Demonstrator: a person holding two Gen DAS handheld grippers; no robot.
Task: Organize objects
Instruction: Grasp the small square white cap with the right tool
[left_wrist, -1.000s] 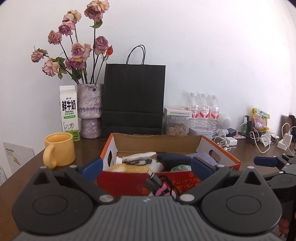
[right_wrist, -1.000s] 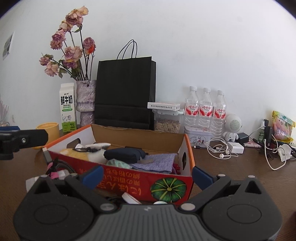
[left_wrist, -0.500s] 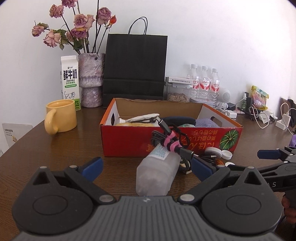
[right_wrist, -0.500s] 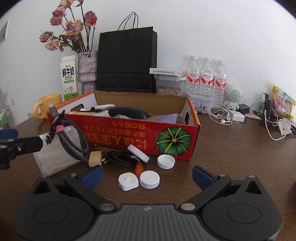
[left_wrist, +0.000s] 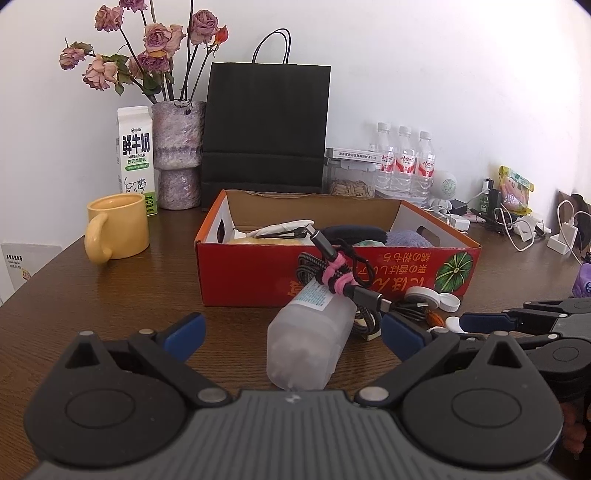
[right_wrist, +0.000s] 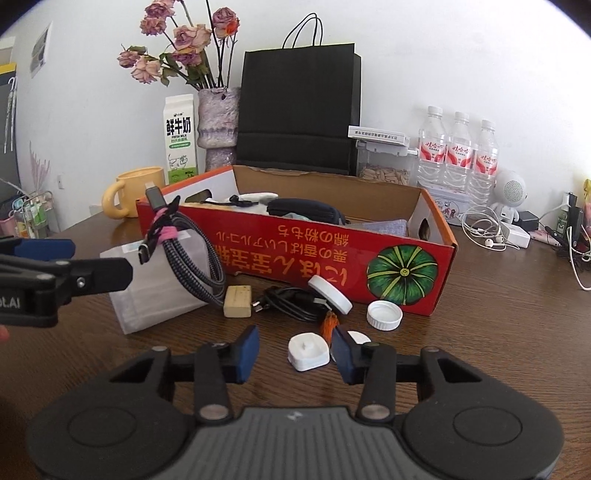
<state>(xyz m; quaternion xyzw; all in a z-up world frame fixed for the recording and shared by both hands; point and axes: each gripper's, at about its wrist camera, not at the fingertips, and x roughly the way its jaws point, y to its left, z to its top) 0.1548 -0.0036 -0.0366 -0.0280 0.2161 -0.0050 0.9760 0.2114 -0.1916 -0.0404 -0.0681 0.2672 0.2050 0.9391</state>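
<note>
The right gripper (right_wrist: 295, 350) points down at the dark wooden table (right_wrist: 498, 332), its blue-padded jaws closing around a small white square plastic cap (right_wrist: 308, 350). The cap lies between the pads, which do not yet press on it. Just beyond the gripper lie an orange tassel (right_wrist: 328, 321), a white round screw lid (right_wrist: 384, 314), a tilted white disc lid (right_wrist: 330, 294), a black coiled cable (right_wrist: 291, 301) and a small pale wooden block (right_wrist: 238, 301). Behind these stands the red open cardboard box printed with a green pumpkin (right_wrist: 402, 273).

The left gripper (left_wrist: 291, 332) has its jaws spread wide and holds nothing. A frosted translucent plastic bottle (left_wrist: 310, 339) lies on its side between the open fingers, untouched. On the bottle's far end rests a braided grey cable bundle tied with pink straps (left_wrist: 338, 278), propped against the box front. A yellow ceramic mug (left_wrist: 118, 230) stands well off to the left gripper's left.
</note>
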